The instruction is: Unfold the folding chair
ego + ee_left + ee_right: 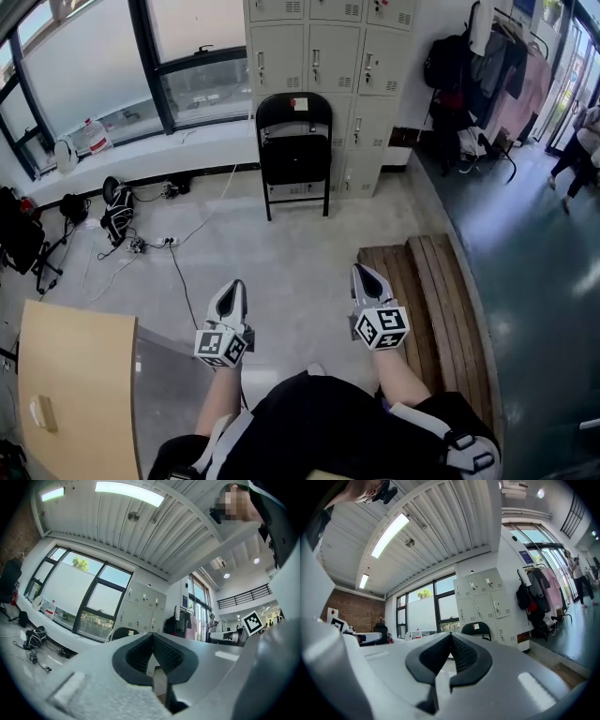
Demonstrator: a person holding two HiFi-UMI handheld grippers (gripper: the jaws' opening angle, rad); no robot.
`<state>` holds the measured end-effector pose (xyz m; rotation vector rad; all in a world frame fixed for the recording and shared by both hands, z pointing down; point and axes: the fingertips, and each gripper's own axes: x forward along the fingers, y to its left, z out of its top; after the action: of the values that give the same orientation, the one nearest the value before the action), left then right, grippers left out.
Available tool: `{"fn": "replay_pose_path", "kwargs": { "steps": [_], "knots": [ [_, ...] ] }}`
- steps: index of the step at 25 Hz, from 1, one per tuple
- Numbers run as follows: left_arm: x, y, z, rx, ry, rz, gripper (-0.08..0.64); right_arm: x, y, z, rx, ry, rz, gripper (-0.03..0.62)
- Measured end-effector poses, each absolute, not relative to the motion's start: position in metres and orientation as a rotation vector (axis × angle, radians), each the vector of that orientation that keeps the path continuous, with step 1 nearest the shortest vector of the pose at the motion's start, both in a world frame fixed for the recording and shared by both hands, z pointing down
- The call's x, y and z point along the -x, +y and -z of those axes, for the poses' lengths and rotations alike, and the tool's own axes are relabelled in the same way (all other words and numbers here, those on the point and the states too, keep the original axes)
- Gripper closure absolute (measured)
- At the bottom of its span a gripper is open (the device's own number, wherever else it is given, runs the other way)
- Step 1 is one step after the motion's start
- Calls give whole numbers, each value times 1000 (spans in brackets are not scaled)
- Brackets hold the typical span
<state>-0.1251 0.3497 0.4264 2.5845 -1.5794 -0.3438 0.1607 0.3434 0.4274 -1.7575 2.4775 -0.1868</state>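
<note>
Two claws, both mine, are out in front of me and both clenched on nothing: the left claw (232, 292) and the right claw (367, 274) each have their pads pressed together with only air ahead. The folding chair (294, 150) stands well apart from me across the floor (281, 253). It looks folded flat and upright against the lockers (328, 56), seat panel up against the backrest.

I judge the step in hand to be the approach, so nothing of the unfolding is done yet. To do it well, I should release both claws before I arrive, not at the last instant. One claw wants the top rail of the backrest to steady the frame; the other wants the front edge of the seat to swing it down. I would draw the chair clear of the lockers first, since the legs need room to spread.

Hazards as I see them: a cable (180, 274) trails over the floor on my left, and the wooden platform (431, 300) sits just beside my right. Smooth metal tube may slip in the pads, so I should grip squarely.
</note>
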Motion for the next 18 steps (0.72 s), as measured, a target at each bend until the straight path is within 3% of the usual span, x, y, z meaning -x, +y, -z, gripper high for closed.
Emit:
{"fn": "replay_pose_path", "kwargs": {
  "steps": [11,18],
  "knots": [
    [72,277,-421,-2568,-1597,383,560,-219,269,-433,1760,2490,223,589],
    [78,247,-430,-2545,-1628,344,560,-217,229,-449,1748,2504,282,589]
  ]
}}
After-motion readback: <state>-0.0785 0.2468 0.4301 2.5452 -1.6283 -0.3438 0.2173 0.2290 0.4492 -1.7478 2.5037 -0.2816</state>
